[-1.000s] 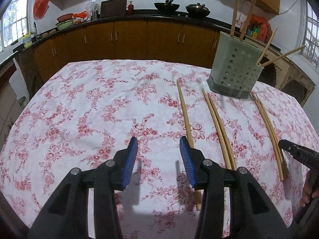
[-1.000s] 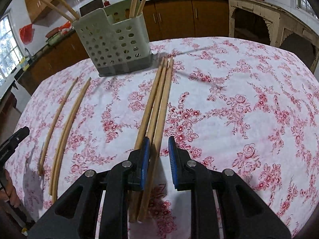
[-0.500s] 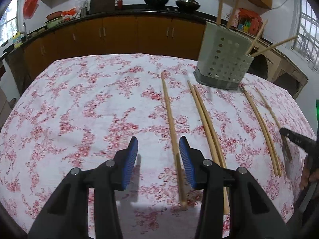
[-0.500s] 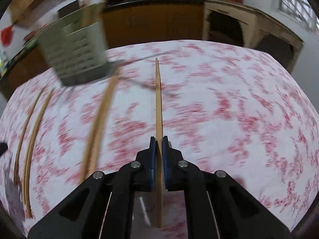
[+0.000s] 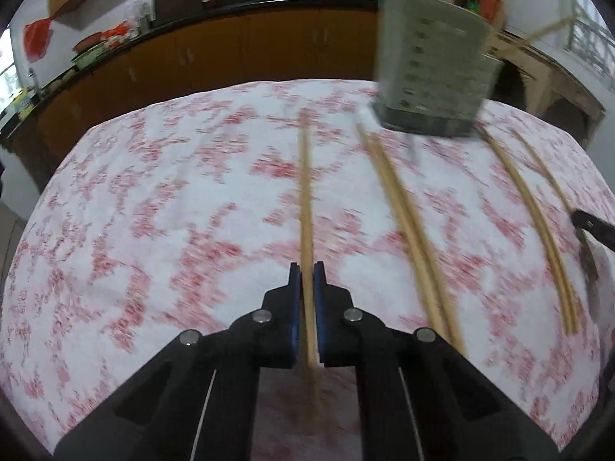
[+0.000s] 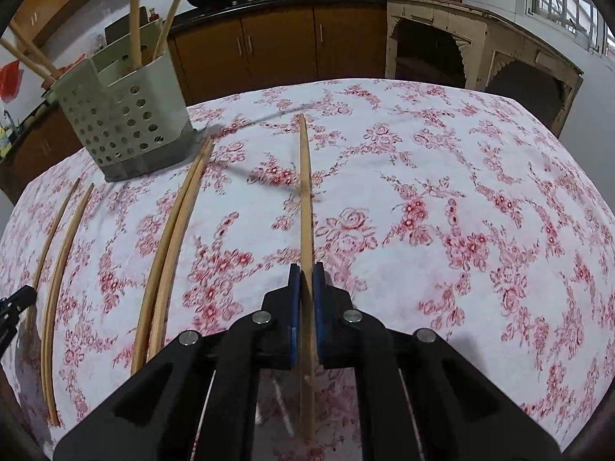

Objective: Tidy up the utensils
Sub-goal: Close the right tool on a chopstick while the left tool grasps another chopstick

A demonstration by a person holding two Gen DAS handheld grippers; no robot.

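Each chopstick is pinched near its rear end, prob. so the long tip can be dropped into the holder point(image 6: 123, 123). L gripper point(image 5: 306, 284) is clamped on one chopstick point(image 5: 306, 192); R gripper point(image 6: 306, 286) on another point(image 6: 305, 192). Both are held low, level, pointing fwd; the holder stands ahead-left of R.

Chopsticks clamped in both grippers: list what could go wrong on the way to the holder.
1. Right gripper pinches its chopstick near one end; the long free length could swing and knock the perforated holder.
2. Chopsticks already in the holder lean across its opening and may block insertion.
3. Left gripper holds its chopstick in a blurred view; the pair beside it might get nudged.
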